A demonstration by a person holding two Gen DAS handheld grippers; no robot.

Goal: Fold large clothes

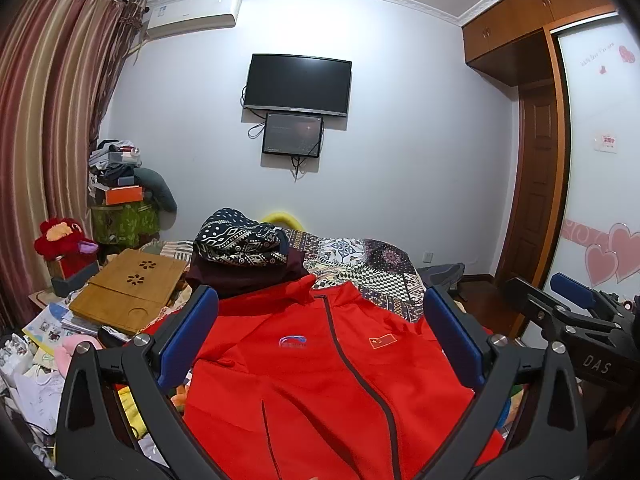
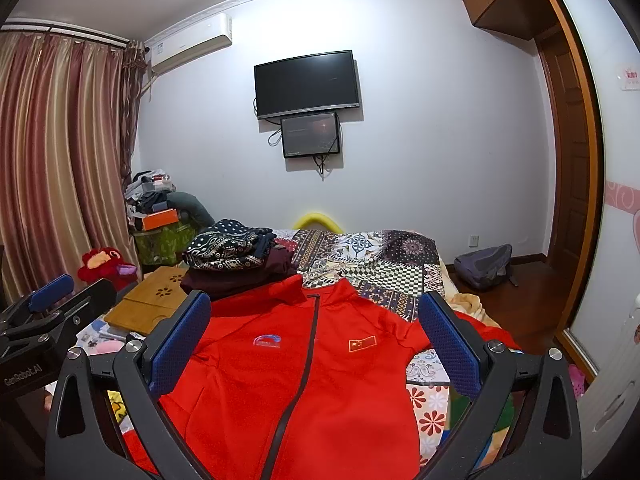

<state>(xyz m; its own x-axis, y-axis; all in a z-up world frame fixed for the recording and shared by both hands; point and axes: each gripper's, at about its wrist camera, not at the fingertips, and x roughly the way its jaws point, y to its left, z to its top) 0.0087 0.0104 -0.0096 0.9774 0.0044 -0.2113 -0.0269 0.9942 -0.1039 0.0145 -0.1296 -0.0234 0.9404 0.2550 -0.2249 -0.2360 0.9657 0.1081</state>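
Observation:
A red zip jacket lies front up on the patterned bed, collar toward the far wall; it also shows in the right wrist view. My left gripper hovers above the jacket's chest, jaws wide open and empty. My right gripper hovers beside it above the same chest area, also wide open and empty. The right gripper shows at the right edge of the left wrist view, and the left gripper at the left edge of the right wrist view.
A pile of folded dark and patterned clothes sits just beyond the collar. A wooden lap tray and paper clutter lie left. The patterned bedspread extends behind. A backpack rests on the floor at right.

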